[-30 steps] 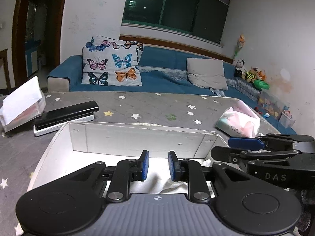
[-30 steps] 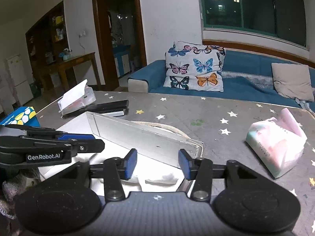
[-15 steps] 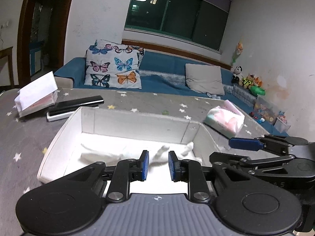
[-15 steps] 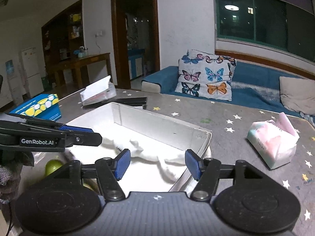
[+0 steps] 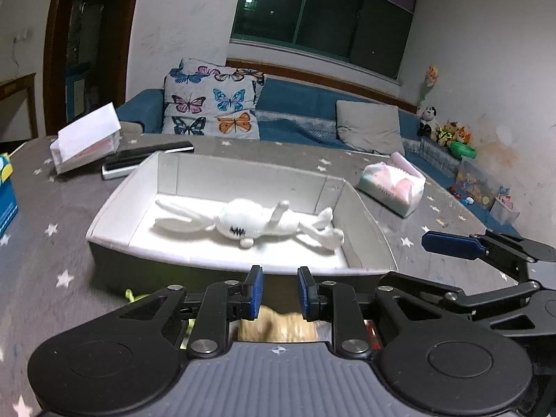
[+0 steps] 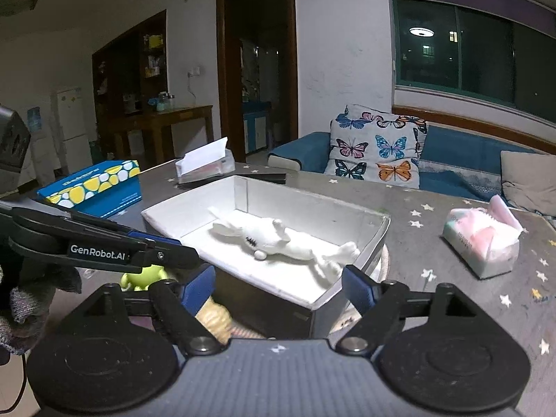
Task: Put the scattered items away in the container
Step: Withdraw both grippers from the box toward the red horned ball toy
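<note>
With the white plush rabbit lying in the box, the empty right gripper is opening, the left gripper narrow and empty, so next comes the tan toy on the worktop.

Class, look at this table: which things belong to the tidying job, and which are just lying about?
Belong to the job:
- white box
- white toy rabbit, already in the box
- green toy in front of the box
- tan toy in front of the box

Just lying about:
- pink tissue pack
- blue tissue box
- black remote
- butterfly cushion
</note>
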`<action>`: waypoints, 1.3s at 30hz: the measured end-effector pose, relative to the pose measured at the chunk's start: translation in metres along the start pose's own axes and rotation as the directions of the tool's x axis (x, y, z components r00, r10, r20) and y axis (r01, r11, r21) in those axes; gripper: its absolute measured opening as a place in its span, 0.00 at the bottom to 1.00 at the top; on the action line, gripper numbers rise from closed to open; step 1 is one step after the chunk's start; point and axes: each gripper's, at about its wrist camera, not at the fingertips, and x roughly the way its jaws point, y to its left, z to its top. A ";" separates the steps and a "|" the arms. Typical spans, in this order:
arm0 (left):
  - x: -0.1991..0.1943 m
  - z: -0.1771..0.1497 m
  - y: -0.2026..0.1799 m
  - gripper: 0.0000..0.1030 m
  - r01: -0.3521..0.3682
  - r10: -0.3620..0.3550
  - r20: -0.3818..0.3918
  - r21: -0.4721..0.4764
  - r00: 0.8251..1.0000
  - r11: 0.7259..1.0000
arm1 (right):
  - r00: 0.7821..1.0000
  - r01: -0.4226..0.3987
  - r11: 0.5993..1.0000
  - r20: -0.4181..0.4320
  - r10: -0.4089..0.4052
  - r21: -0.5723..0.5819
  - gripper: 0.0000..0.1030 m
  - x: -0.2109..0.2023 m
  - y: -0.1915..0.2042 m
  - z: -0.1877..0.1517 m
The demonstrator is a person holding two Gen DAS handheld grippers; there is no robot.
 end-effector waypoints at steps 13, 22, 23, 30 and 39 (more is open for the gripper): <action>-0.015 -0.030 -0.003 0.23 0.000 -0.002 -0.038 -0.048 0.999 0.999 | 1.000 -0.001 0.999 -0.007 0.001 0.040 0.95 -0.030 0.011 -0.034; -0.017 -0.048 -0.006 0.23 0.017 -0.021 -0.074 -0.060 0.997 0.998 | 1.000 0.018 0.999 -0.015 -0.018 0.050 1.00 -0.041 0.016 -0.049; -0.017 -0.049 -0.006 0.23 0.019 -0.024 -0.077 -0.066 0.997 0.998 | 1.000 0.019 0.998 -0.017 -0.018 0.055 1.00 -0.041 0.016 -0.050; -0.018 -0.055 -0.008 0.23 0.032 -0.040 -0.092 -0.086 0.995 0.996 | 0.999 0.013 0.999 -0.036 -0.011 0.053 1.00 -0.046 0.017 -0.060; -0.018 -0.059 -0.012 0.23 0.044 -0.052 -0.101 -0.083 0.994 0.996 | 0.998 -0.011 0.999 -0.058 0.014 0.040 1.00 -0.052 0.024 -0.070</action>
